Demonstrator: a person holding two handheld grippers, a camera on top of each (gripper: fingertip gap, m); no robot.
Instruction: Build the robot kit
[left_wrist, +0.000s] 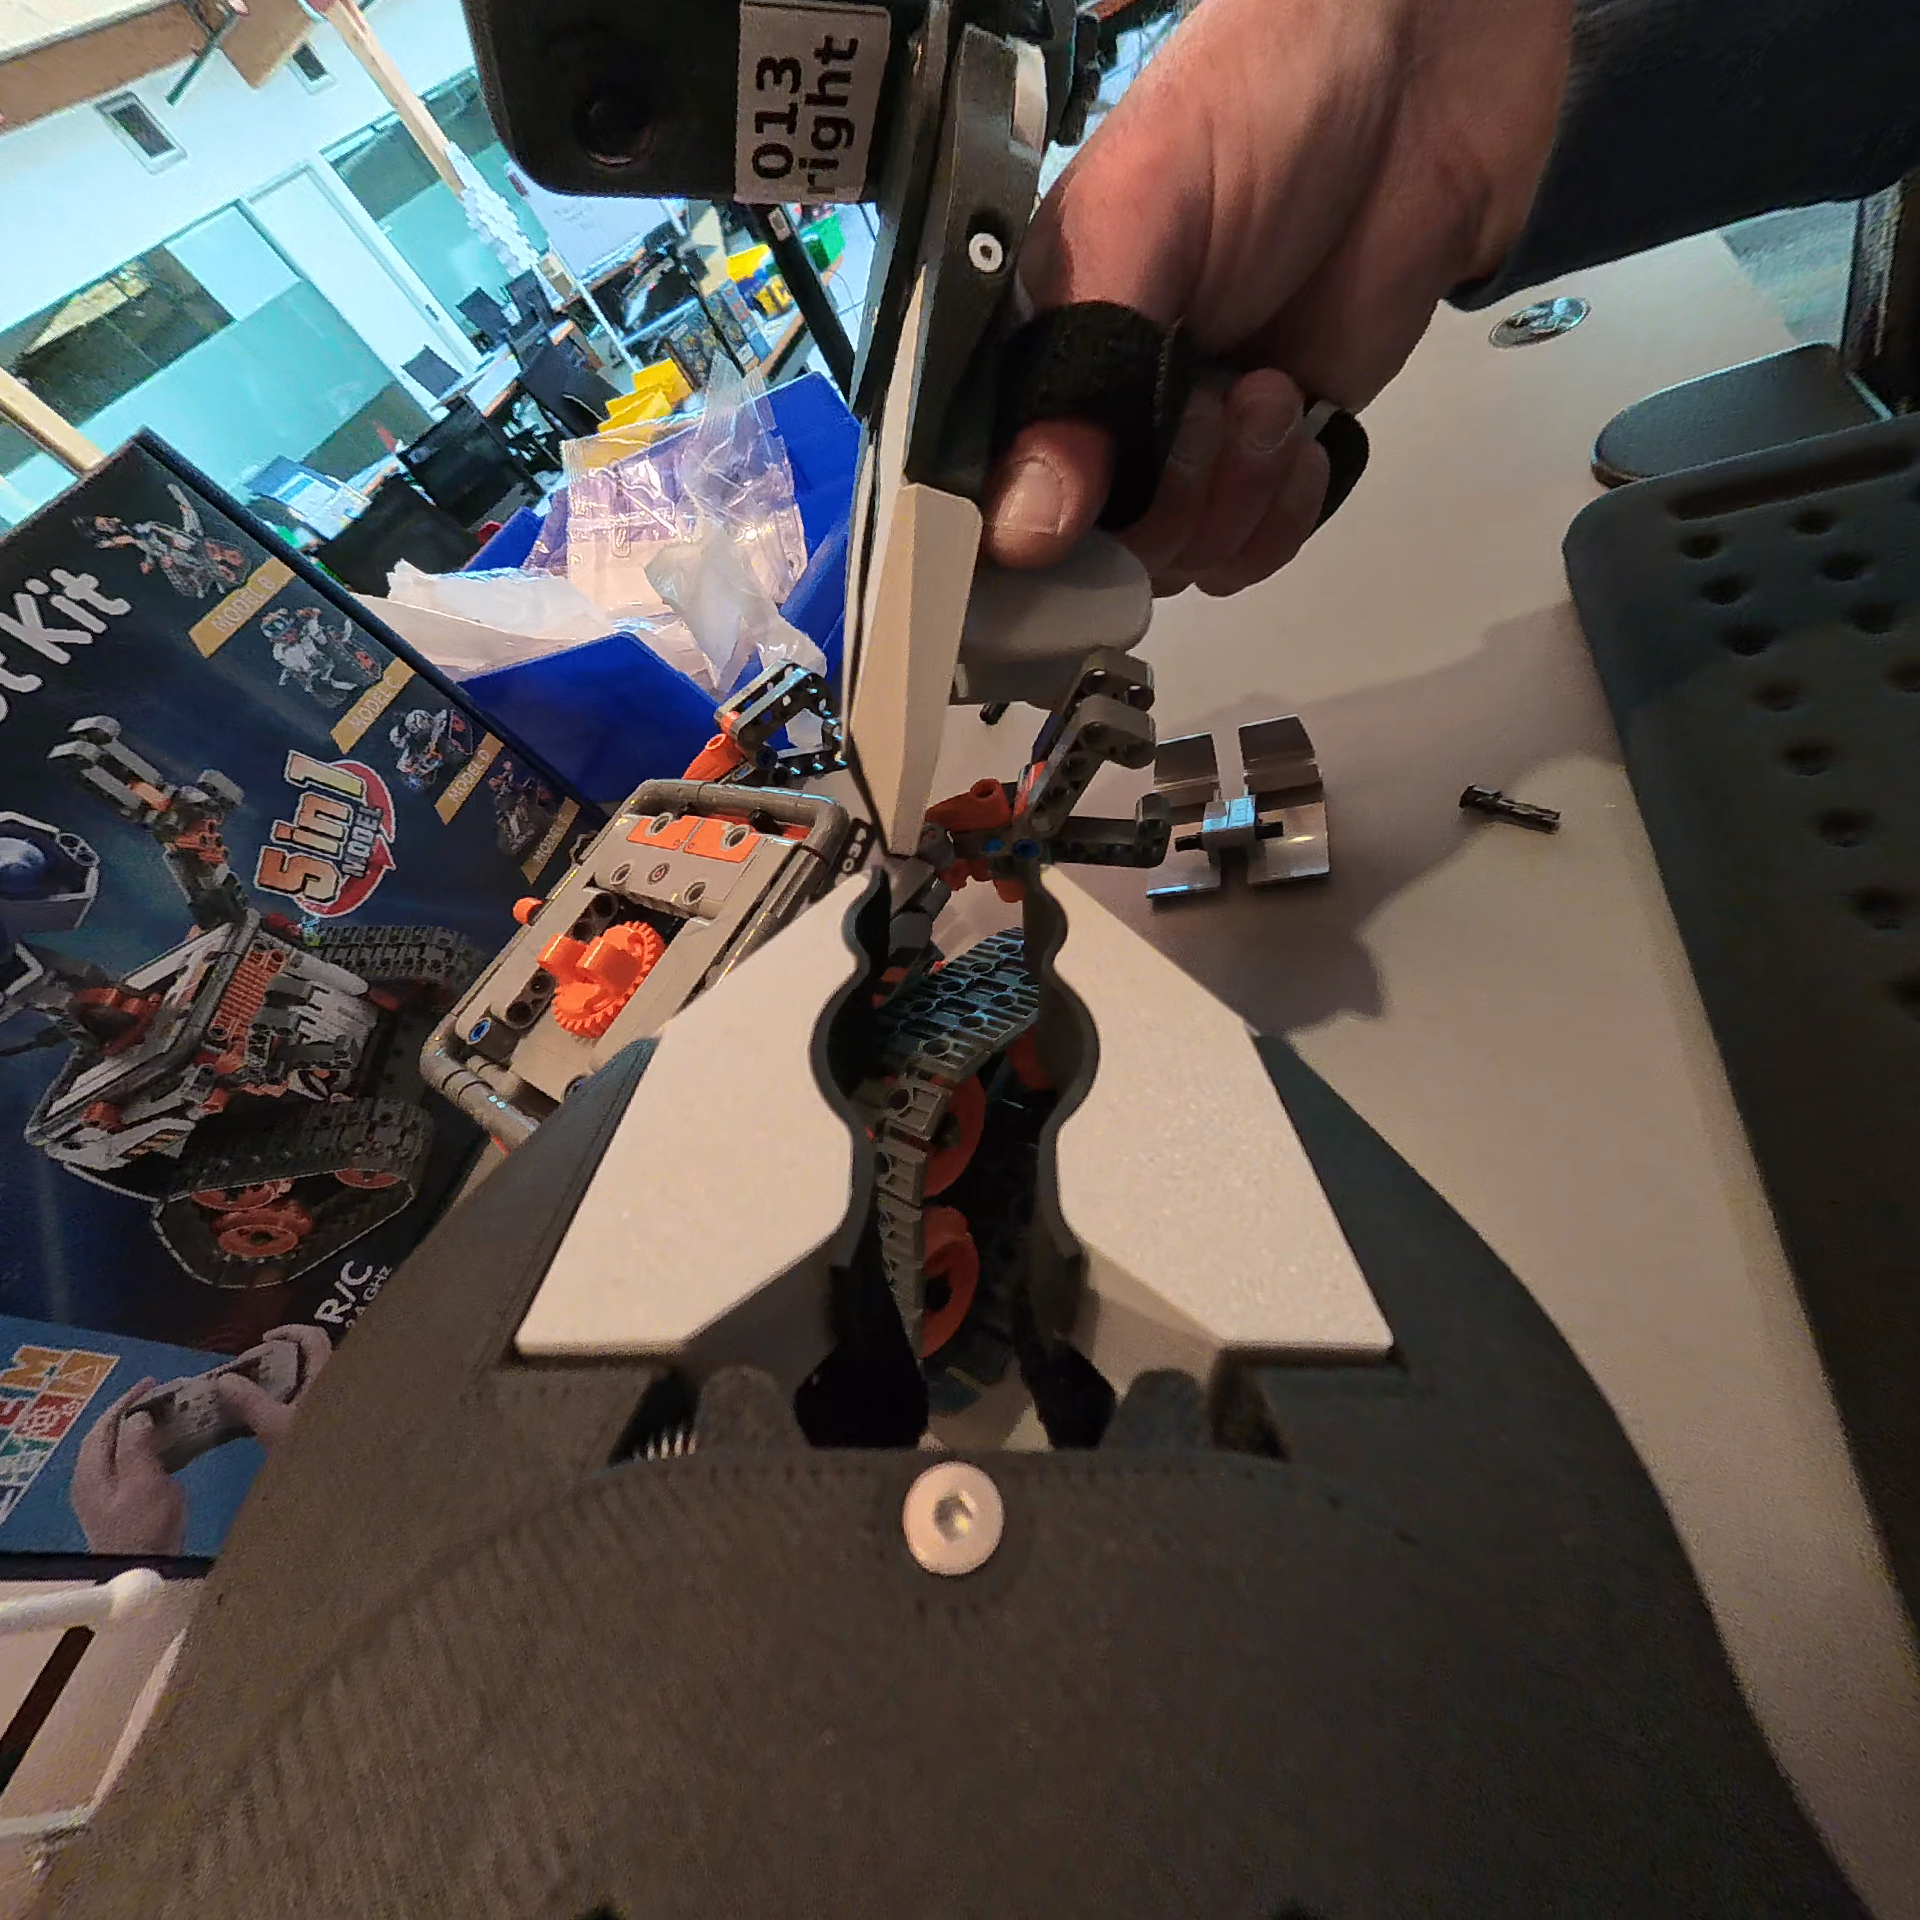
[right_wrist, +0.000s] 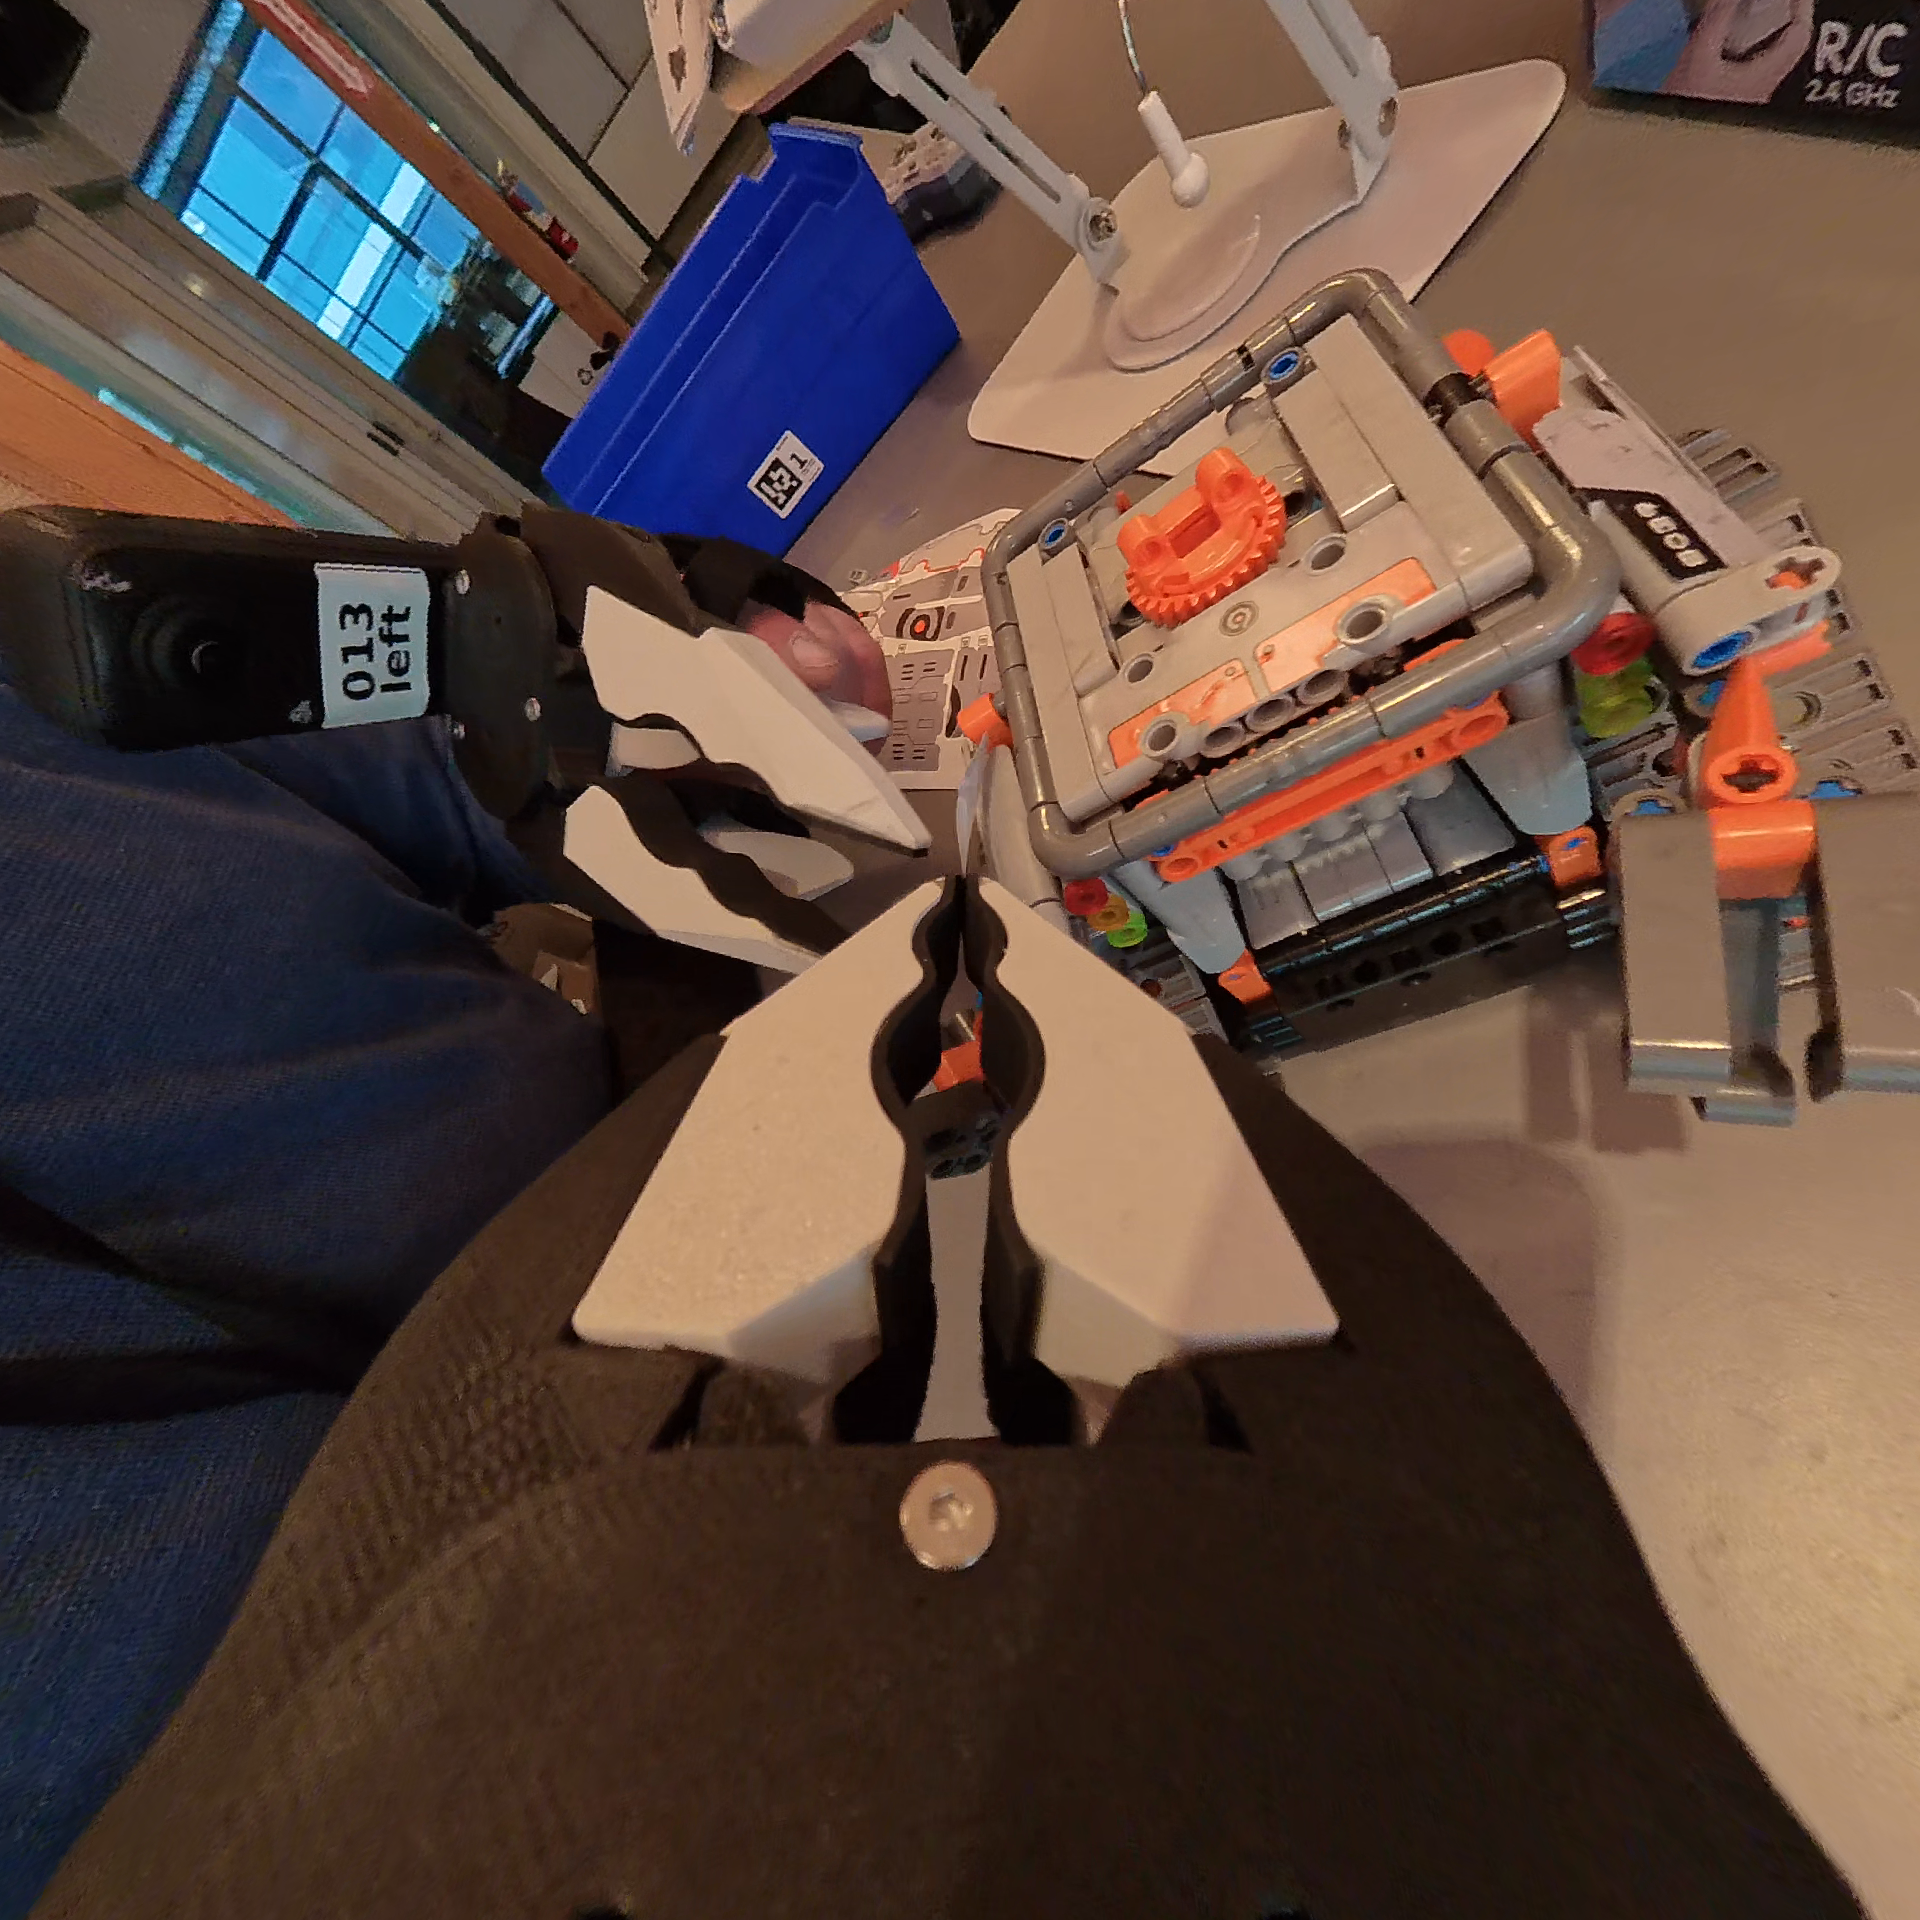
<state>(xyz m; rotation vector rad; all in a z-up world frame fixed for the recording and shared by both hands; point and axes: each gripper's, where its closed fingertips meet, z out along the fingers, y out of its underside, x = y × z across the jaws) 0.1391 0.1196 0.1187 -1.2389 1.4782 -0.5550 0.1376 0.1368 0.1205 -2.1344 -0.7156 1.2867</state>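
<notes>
Grey tabletop (left_wrist: 1455, 644); blue plastic bin (left_wrist: 665, 665) holds clear crumpled plastic bags (left_wrist: 707, 520); hand (left_wrist: 1247, 270) grips right gripper (right_wrist: 961, 883) from above, jaws nearly closed on thin pale strip (right_wrist: 971, 800); left gripper (left_wrist: 951, 873) narrow, grip unclear; grey-orange tracked brick robot model (right_wrist: 1299, 665) just beside both.

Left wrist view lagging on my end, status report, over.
Left gripper open. Right gripper shut, tips at grey-and-orange tracked brick model. Blue plastic bin beyond it.
</notes>
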